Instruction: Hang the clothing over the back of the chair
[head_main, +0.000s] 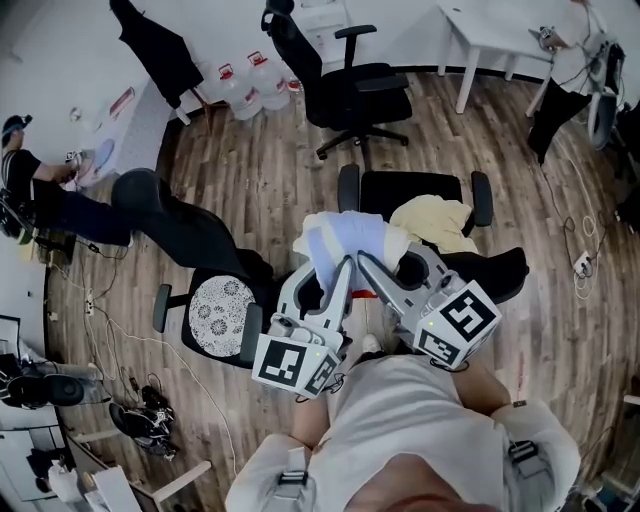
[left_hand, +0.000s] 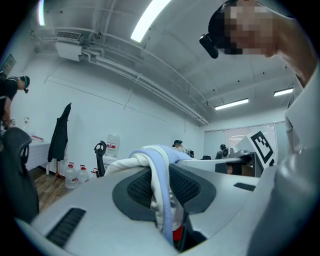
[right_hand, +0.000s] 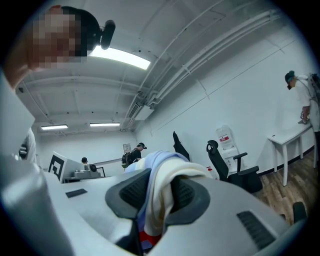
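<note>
I hold a white and light-blue garment bunched up in front of me, above the floor. My left gripper is shut on one fold of it, and my right gripper is shut on another fold close beside. In the left gripper view the garment runs up between the dark pads of that gripper and drapes over them. The right gripper view shows the same cloth pinched in my right gripper. Just beyond the garment stands a black office chair with a pale yellow cloth lying on it.
At my left a second chair carries a patterned round cushion. A third black office chair stands farther off, with water bottles beside it. A white table is at the far right. A seated person's legs and floor cables are at the left.
</note>
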